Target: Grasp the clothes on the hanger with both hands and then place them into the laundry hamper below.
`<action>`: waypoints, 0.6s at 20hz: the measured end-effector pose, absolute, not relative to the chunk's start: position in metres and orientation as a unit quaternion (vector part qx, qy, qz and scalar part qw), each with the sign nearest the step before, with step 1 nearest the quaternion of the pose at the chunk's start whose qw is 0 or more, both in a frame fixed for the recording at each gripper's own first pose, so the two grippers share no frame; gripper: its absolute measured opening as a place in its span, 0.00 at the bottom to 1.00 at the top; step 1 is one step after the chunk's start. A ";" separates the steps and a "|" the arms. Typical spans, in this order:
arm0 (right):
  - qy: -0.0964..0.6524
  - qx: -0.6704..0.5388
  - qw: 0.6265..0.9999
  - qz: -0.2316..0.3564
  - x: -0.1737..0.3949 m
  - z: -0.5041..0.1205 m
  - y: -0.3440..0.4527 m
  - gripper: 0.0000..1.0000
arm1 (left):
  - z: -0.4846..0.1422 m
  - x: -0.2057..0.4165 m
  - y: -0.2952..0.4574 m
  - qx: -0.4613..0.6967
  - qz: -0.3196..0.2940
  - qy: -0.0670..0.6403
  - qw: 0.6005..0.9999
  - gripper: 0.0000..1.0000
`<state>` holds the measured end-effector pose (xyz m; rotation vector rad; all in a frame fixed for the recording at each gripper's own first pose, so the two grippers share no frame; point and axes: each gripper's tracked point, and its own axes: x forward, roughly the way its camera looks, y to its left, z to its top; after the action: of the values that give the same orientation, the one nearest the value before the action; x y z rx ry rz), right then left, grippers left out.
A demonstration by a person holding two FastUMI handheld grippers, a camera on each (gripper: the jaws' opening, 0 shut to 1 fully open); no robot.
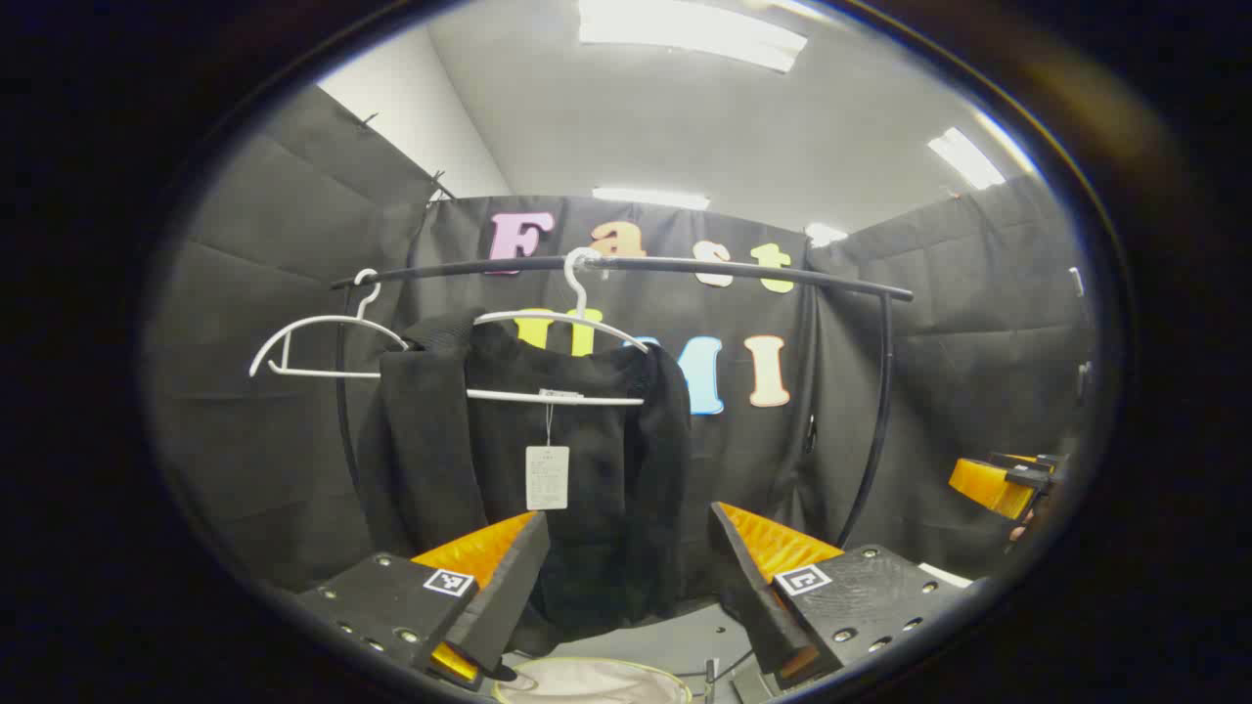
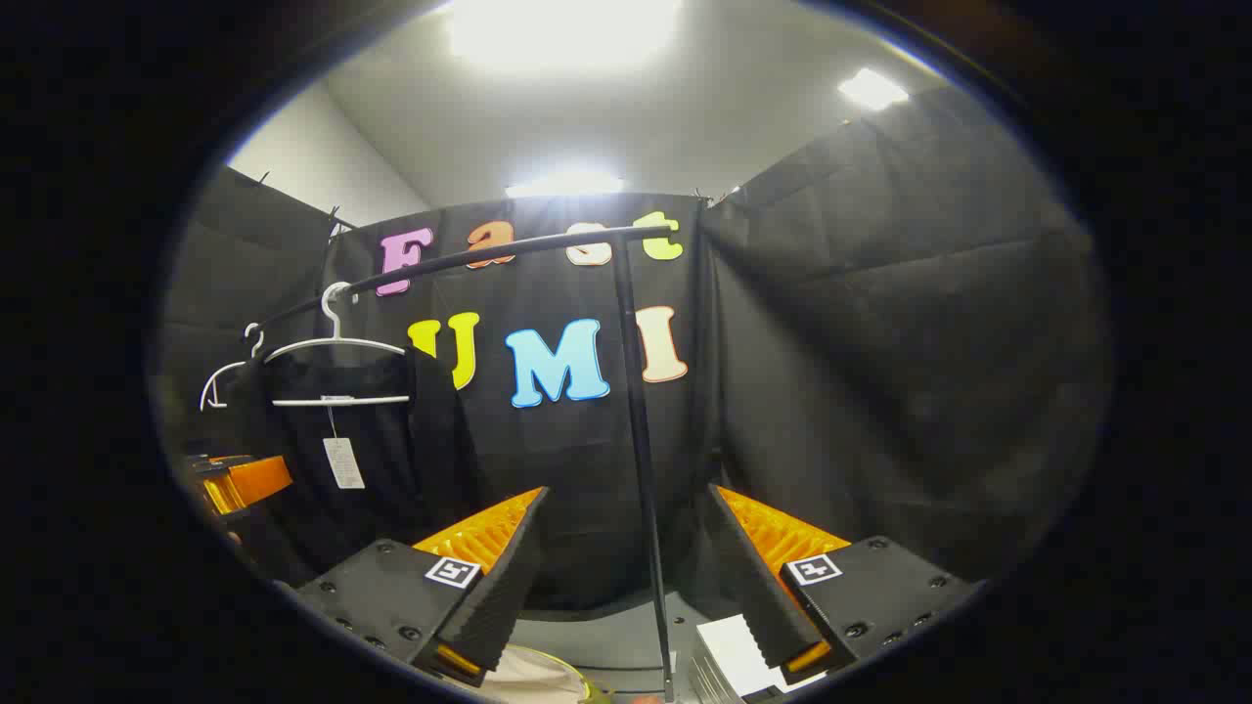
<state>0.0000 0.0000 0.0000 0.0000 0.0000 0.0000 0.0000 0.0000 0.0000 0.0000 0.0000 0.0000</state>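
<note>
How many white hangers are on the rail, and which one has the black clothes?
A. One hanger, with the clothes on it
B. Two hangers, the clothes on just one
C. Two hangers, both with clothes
B: in the left gripper view the black garment hangs from one white hanger on the rail, and beside it a second white hanger hangs bare.

I am looking into a small recording booth set up inside a plain indoor room, not a real home. Black padded cloth is hanging as walls behind and to both sides of a black clothes rail. Above the rail, a white ceiling with strip lights is glowing. White hangers are dangling from the rail, one carrying a tagged black garment.
</note>
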 end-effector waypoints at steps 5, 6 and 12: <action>0.006 -0.001 1.000 0.007 0.001 -0.002 0.010 0.98 | -0.006 -0.007 0.012 -0.009 0.013 0.002 1.000 0.94; 0.007 -0.001 1.000 0.009 0.002 -0.003 0.012 0.98 | -0.007 -0.009 0.016 -0.013 0.018 0.003 1.000 0.94; 0.018 -0.001 1.000 0.023 0.006 -0.008 0.031 0.98 | -0.015 -0.010 0.040 -0.037 0.041 0.010 0.998 0.94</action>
<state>0.0059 0.0305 -0.0077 -0.0029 0.0367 0.0468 -0.0097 0.0396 -0.0145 -0.0733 0.0205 0.0826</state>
